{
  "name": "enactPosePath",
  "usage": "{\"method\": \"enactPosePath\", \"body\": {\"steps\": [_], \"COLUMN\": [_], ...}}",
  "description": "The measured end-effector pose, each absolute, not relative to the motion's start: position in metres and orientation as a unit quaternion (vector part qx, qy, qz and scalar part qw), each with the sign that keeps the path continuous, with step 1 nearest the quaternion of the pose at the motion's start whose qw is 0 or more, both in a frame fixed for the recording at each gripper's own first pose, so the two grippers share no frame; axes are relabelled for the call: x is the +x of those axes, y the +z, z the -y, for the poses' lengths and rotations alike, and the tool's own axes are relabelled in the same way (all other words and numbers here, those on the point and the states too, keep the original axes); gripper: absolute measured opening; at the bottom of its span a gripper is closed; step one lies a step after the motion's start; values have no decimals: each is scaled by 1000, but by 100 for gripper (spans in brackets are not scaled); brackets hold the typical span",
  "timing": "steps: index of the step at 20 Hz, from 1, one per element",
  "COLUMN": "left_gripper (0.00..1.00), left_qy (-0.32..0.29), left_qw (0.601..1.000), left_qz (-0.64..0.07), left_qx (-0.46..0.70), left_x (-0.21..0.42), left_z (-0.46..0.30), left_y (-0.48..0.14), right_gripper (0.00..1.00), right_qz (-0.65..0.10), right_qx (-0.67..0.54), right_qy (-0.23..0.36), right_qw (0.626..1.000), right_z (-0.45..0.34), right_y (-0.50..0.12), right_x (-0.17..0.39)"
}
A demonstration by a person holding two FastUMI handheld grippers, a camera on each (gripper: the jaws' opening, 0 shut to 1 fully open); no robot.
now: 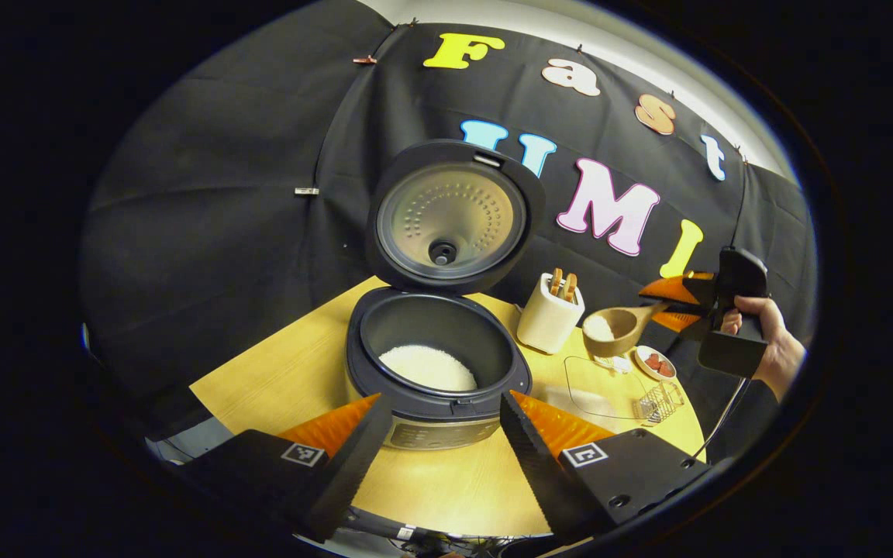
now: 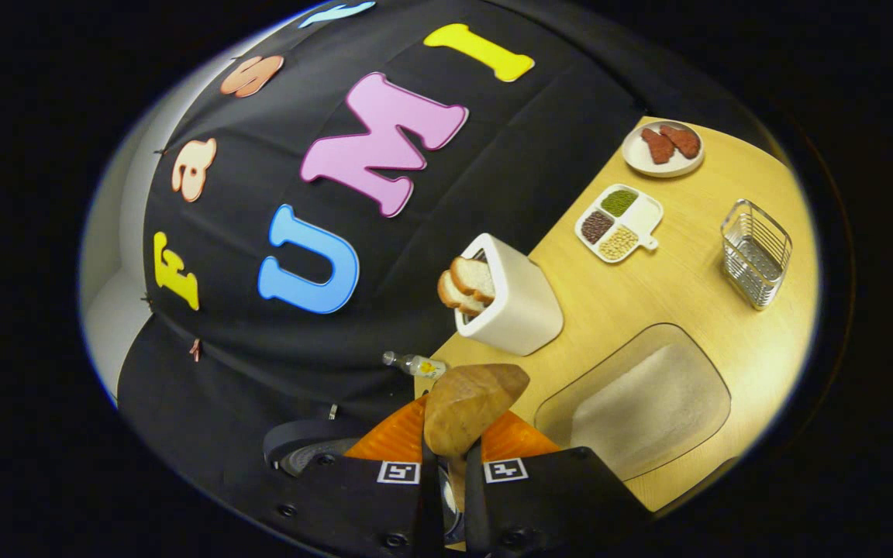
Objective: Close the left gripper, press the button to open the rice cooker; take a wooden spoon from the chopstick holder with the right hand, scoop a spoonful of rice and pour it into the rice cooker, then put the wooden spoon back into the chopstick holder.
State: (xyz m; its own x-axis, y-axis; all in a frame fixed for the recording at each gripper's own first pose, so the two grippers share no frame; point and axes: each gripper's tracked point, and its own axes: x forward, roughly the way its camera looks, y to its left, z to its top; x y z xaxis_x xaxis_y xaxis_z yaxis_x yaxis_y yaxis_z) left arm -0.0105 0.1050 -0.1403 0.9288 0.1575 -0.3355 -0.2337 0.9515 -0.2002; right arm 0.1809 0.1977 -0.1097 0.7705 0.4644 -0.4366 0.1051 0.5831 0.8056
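left gripper view: level, near, faces open rice cooker (image 1: 437, 364) | right gripper view: rolled sideways, above table (image 2: 679, 294) | shared: chopstick holder (image 1: 549, 316), table

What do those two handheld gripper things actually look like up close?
Each gripper, left and right, has two wedge-shaped fingers with ribbed inner faces on black blocky bodies carrying small square black-and-white markers. Seen from afar, the right one has a black pistol-style handle and a trailing cable.
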Motion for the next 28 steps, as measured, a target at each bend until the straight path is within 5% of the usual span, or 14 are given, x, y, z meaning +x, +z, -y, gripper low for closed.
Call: {"method": "enactPosePath", "body": {"steps": [9, 17, 28], "left_gripper": [95, 96, 93], "left_qy": [139, 168, 182], "left_qw": [969, 963, 960], "left_qz": [-152, -153, -155], "left_qx": [-135, -147, -143], "left_x": [-27, -50, -57], "left_z": [-140, -162, -184], "left_y": [-142, -149, -154], "right_gripper": [15, 15, 15], "right_qz": [-316, -246, -146], "right_qx": [390, 136, -90], "right_qy": [213, 344, 474], "right_qw": [838, 896, 864], "right_z": [-319, -422, -486], "right_y": [-84, -81, -109], "right_x": [169, 137, 86]}}
